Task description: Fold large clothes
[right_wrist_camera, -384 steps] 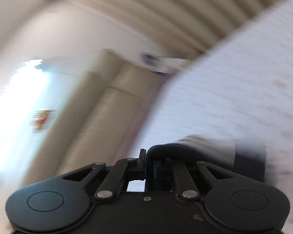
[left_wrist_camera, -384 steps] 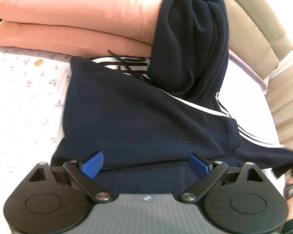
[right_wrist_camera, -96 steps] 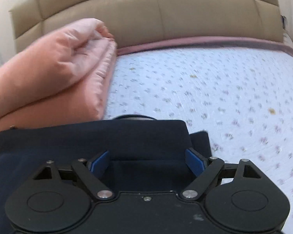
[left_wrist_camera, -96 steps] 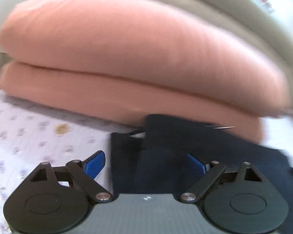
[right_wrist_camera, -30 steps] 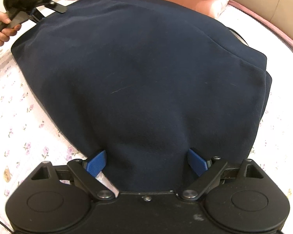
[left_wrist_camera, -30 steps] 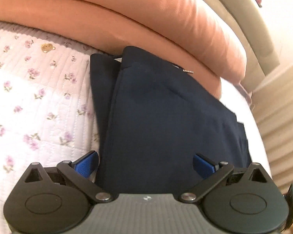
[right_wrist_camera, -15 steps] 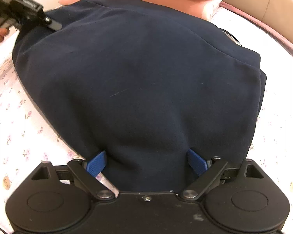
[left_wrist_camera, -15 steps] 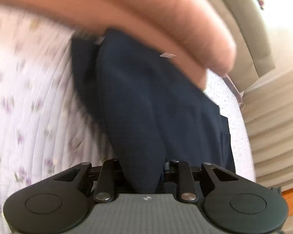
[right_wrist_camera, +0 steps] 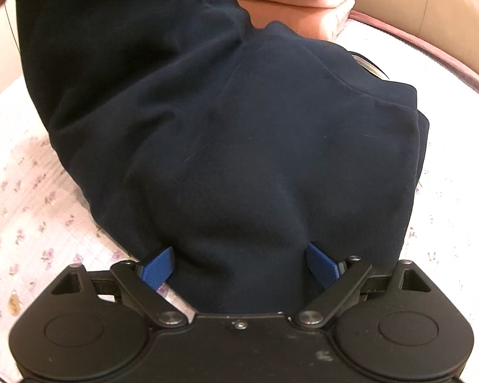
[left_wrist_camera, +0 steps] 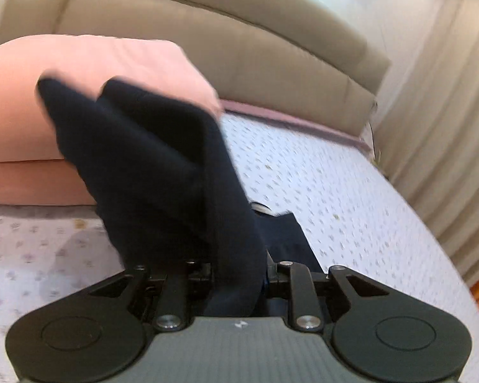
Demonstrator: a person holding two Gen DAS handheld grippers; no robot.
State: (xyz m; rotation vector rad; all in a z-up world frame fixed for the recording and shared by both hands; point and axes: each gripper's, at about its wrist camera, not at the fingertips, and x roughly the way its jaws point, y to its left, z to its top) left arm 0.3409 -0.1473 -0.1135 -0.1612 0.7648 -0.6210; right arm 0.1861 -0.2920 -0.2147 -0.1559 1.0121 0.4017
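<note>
Left gripper [left_wrist_camera: 238, 274] clenched on a bunched edge of the navy garment [right_wrist_camera: 239, 146], lifted in front of the pink quilt [left_wrist_camera: 79, 73]; right gripper [right_wrist_camera: 239, 265] spread wide, fabric lying between its blue pads; risk: thick bunch slips out, collapsing the fold toward the quilt.

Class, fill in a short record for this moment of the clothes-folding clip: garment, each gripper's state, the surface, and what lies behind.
garment: navy garment, partly folded, one end lifted
left gripper: shut on the garment's raised end
right gripper: open, blue pads either side of the near edge
surface: floral quilted bedspread
behind: folded pink duvet, beige padded headboard
</note>
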